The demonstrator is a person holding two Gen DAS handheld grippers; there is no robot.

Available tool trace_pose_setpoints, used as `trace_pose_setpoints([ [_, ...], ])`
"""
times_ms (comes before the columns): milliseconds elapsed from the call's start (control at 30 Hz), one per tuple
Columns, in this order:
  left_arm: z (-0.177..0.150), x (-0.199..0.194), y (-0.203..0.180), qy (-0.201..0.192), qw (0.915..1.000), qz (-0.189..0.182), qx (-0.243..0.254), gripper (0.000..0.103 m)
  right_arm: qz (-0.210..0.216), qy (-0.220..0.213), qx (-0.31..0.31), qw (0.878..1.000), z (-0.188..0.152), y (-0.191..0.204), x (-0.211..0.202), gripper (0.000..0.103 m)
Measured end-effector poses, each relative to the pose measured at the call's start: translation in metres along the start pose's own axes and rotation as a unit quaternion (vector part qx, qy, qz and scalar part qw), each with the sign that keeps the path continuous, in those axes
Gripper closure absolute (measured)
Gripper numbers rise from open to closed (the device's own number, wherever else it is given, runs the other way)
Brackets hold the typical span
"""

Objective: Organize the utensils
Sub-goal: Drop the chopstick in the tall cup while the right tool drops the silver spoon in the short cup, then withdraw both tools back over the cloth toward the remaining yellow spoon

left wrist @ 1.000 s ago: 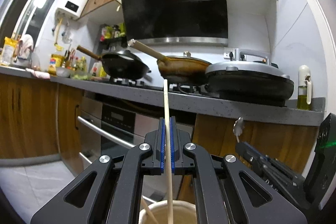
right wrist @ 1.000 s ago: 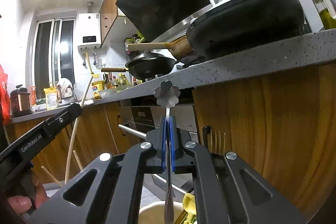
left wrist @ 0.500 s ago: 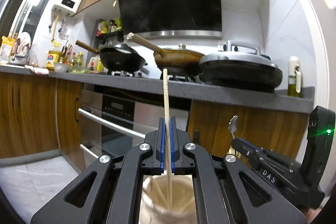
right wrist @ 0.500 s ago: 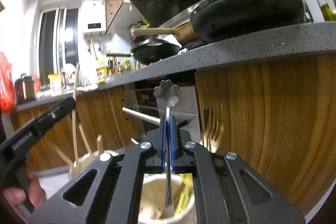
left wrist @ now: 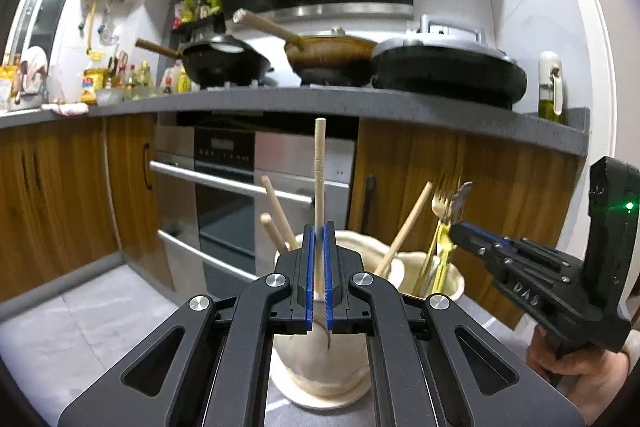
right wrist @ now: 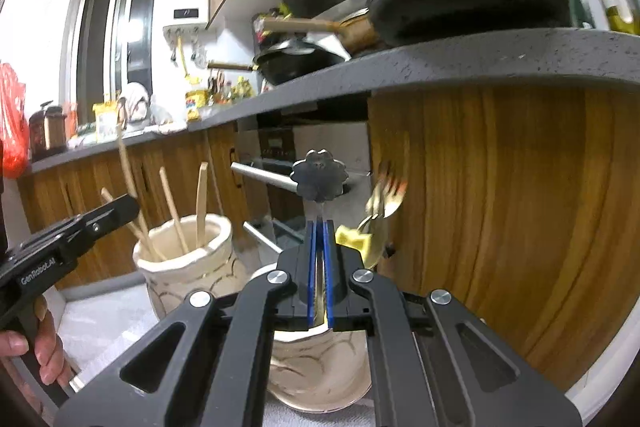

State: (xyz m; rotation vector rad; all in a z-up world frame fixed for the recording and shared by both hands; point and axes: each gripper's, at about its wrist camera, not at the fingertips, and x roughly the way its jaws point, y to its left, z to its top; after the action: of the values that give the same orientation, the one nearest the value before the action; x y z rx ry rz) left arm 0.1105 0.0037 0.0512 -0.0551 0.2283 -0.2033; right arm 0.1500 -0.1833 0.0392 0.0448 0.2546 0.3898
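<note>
My left gripper (left wrist: 318, 227) holds a wooden chopstick (left wrist: 319, 163) upright, its lower end inside a cream ceramic jar (left wrist: 320, 359) that holds several wooden chopsticks (left wrist: 276, 215). The blue pads stand slightly apart around the stick. My right gripper (right wrist: 319, 225) holds a metal utensil with a flower-shaped end (right wrist: 319, 179) upright over a second cream jar (right wrist: 320, 375), which holds a gold fork (right wrist: 386, 197) and a yellow-handled piece (right wrist: 352, 237). The right gripper also shows in the left wrist view (left wrist: 472, 239), the left one in the right wrist view (right wrist: 120, 211).
The jars stand on a grey cloth-covered surface (left wrist: 80, 327) in front of wooden cabinets (right wrist: 500, 227) and a steel oven (left wrist: 224, 187). The grey counter (left wrist: 360, 103) above carries pans and a black griddle (left wrist: 448, 75).
Both grippers have come down with their utensils. The chopstick's lower end has gone into the left jar and the flower-ended utensil's lower end into the right jar. Both jars are in fuller view.
</note>
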Motion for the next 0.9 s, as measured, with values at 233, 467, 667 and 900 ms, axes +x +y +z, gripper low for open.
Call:
trace_pose_setpoints([
  [233, -0.007, 0.009, -0.004, 0.016, 0.9998, 0.003, 0.012, 0.097, -0.001, 0.007, -0.002, 1.000, -0.006, -0.001, 0.004, 0.100],
  [467, -0.006, 0.004, -0.003, 0.003, 1.0000, 0.004, 0.007, 0.066, 0.011, 0.000, 0.004, 1.000, -0.007, -0.004, 0.001, 0.078],
  [667, -0.003, -0.003, -0.003, -0.011, 0.9999, 0.001, -0.001, 0.050, 0.007, -0.067, -0.016, 0.998, 0.001, 0.003, -0.026, 0.050],
  [900, -0.003, -0.015, -0.007, -0.023, 0.9996, 0.016, 0.002, 0.029, -0.028, -0.082, 0.031, 0.996, 0.006, -0.017, -0.052, 0.017],
])
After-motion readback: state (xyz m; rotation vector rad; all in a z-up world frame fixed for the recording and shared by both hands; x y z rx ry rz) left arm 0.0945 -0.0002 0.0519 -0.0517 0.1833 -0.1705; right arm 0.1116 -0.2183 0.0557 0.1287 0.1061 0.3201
